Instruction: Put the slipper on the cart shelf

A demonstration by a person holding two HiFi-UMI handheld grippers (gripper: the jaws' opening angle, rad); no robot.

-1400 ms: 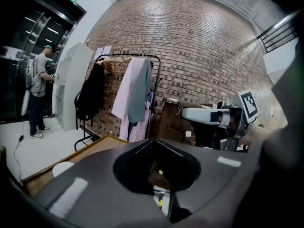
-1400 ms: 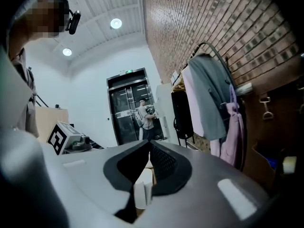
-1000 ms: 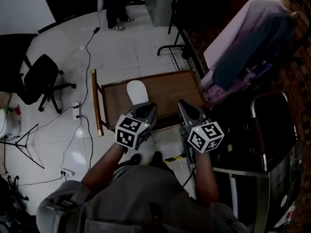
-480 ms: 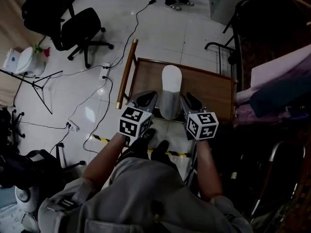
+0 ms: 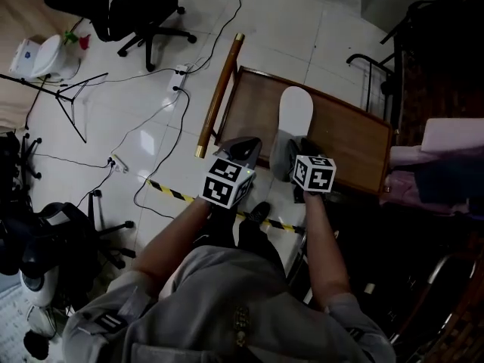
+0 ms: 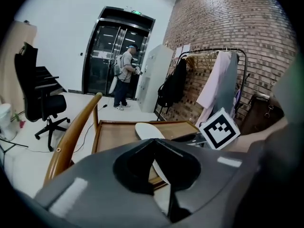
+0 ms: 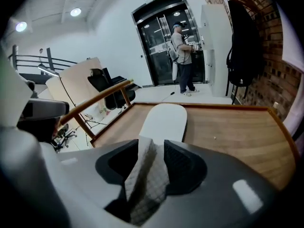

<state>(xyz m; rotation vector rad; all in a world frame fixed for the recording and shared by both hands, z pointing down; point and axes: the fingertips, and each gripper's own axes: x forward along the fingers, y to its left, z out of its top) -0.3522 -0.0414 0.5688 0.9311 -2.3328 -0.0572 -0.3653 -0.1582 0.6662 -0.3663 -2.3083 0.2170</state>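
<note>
A white slipper [image 5: 295, 112] lies flat along the wooden cart shelf [image 5: 352, 146], toe pointing away from me. My right gripper [image 5: 296, 151] is at the slipper's near end, at the shelf's front edge. Its jaws are opening, and the slipper's quilted upper [image 7: 147, 175] still stands between them. In the right gripper view the slipper's sole [image 7: 164, 120] stretches ahead over the shelf [image 7: 237, 132]. My left gripper [image 5: 248, 144] hovers just left of it, shut and empty. In the left gripper view the slipper [image 6: 146, 129] shows past that gripper [image 6: 153, 141].
A wooden cart handle [image 5: 219, 97] runs along the shelf's left side. Office chairs [image 5: 144, 6], floor cables [image 5: 144, 127] and a tripod [image 5: 60, 97] stand to the left. Striped tape [image 5: 172, 193] crosses the floor. Hanging clothes [image 5: 446, 157] are at the right. A person [image 6: 126, 75] stands by the glass doors.
The head view has swung round over the cart. Both grippers have moved up to the shelf's near edge, and the slipper has come down flat on the shelf in front of the right gripper.
</note>
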